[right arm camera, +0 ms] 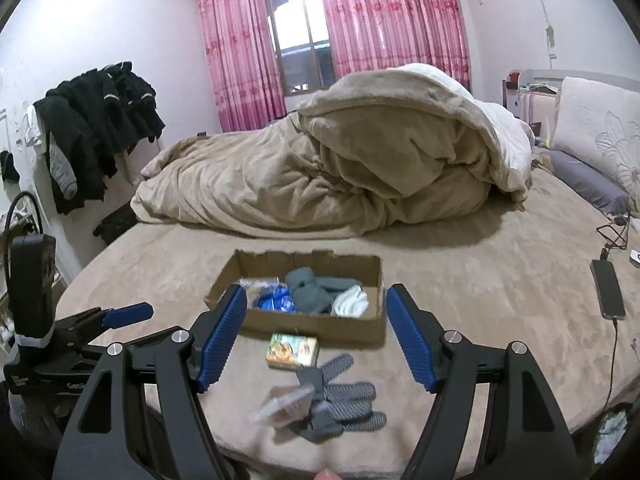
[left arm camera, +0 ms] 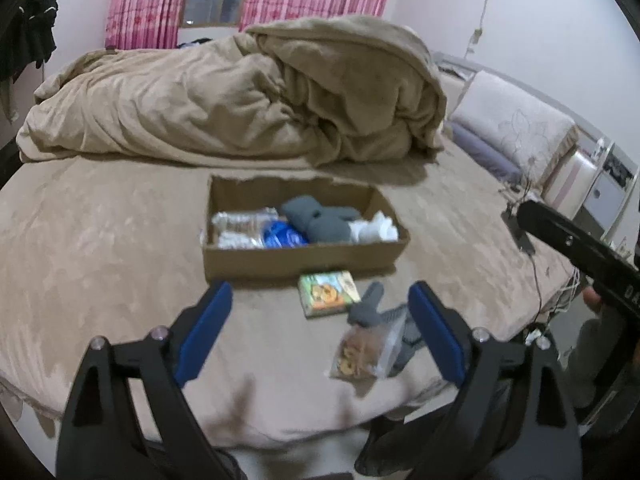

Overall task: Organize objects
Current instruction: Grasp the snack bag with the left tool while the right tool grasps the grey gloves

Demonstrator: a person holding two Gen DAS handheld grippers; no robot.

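An open cardboard box point(left arm camera: 296, 264) point(right arm camera: 320, 326) sits mid-bed, holding clear packets point(left arm camera: 240, 226), a blue bag point(left arm camera: 282, 236), grey socks point(left arm camera: 320, 218) point(right arm camera: 316, 288) and white socks point(left arm camera: 374, 230) point(right arm camera: 352, 302). In front of it lie a small colourful pack point(left arm camera: 328, 294) point(right arm camera: 292, 350), grey patterned gloves point(left arm camera: 370, 308) point(right arm camera: 348, 396) and a clear snack bag point(left arm camera: 362, 354) point(right arm camera: 284, 404). My left gripper point(left arm camera: 320, 332) point(right arm camera: 136, 312) hangs open above the bed's near edge, left of these loose items, nothing between its blue pads. My right gripper point(right arm camera: 316, 336) is open over the pack and gloves, touching neither.
A heaped tan duvet point(left arm camera: 240, 96) point(right arm camera: 340, 168) fills the far side of the bed. Pillows point(left arm camera: 516, 120) lie at the right. A phone on a cable point(right arm camera: 608, 288) rests near the right edge. Dark clothes point(right arm camera: 92, 120) hang at the left wall.
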